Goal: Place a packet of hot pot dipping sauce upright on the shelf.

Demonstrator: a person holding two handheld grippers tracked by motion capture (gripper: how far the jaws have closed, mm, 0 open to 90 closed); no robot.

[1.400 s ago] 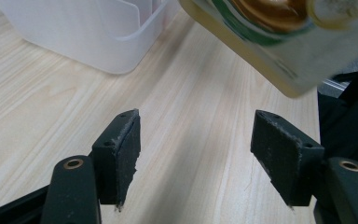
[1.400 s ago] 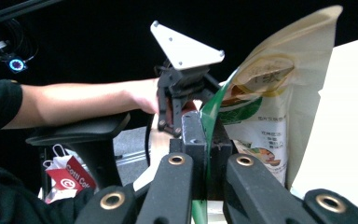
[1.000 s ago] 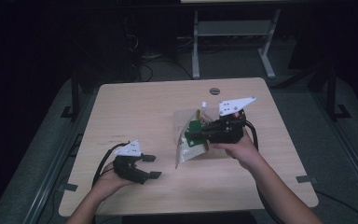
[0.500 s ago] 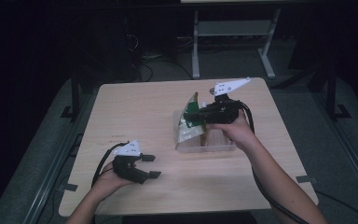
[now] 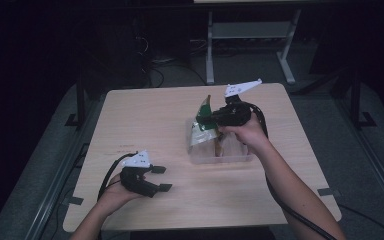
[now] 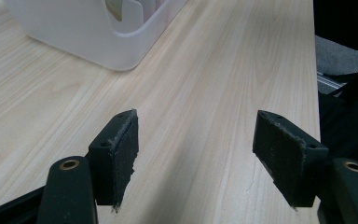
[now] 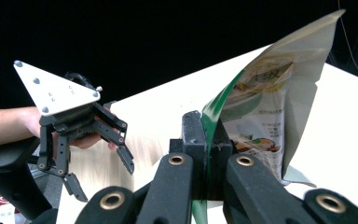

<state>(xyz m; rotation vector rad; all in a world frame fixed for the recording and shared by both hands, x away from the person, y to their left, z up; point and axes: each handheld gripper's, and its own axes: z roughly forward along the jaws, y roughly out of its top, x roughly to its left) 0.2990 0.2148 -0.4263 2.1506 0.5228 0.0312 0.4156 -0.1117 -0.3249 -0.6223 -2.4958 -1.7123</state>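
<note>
My right gripper is shut on the green edge of a white and green snack packet, which hangs over the clear plastic bin at mid-table. In the right gripper view the jaws pinch the packet, and its printed face stands up to the right. My left gripper rests near the table's front left, open, with nothing between its pads. It is well apart from the bin. The right gripper view also shows the left gripper farther off.
The light wooden table has bare wood left of and in front of the bin. Something brown lies inside the bin. A metal stand and cables sit on the dark floor beyond the far edge.
My right gripper has carried the packet toward the table's far side and slightly left, over the bin. The left gripper has stayed put.
</note>
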